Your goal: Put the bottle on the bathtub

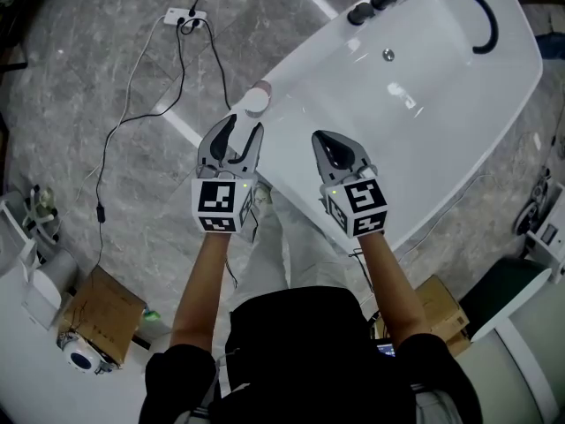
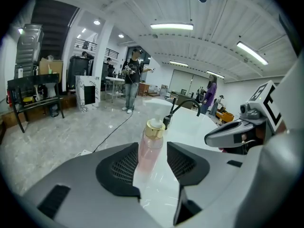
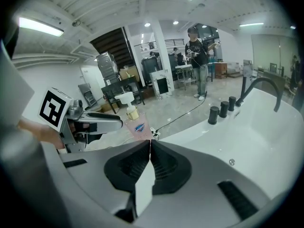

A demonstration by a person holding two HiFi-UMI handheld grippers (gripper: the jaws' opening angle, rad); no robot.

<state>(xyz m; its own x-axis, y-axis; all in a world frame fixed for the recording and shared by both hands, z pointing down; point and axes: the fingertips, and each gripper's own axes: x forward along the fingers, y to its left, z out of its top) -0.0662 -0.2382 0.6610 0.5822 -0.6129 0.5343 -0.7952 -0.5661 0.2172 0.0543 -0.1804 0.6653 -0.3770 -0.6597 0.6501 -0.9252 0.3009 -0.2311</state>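
A pink bottle (image 1: 257,101) with a gold collar and a white pump stands upright on the near rim of the white bathtub (image 1: 424,87). My left gripper (image 1: 240,129) is open just behind it. In the left gripper view the bottle (image 2: 154,128) shows in the gap between the spread jaws of that gripper (image 2: 152,149), and the pads do not press on it. My right gripper (image 1: 321,138) hovers over the tub's rim to the right, shut with nothing in it. The right gripper view has its closed jaws (image 3: 149,144) below, with the bottle (image 3: 136,127) and the left gripper (image 3: 95,119) beyond.
A black faucet hose (image 1: 484,18) and knobs (image 1: 380,0) sit at the tub's far end. A power strip (image 1: 185,15) with a cable lies on the marble floor to the left. Cardboard boxes (image 1: 101,312) stand near the person's feet. People (image 2: 132,80) stand far back in the hall.
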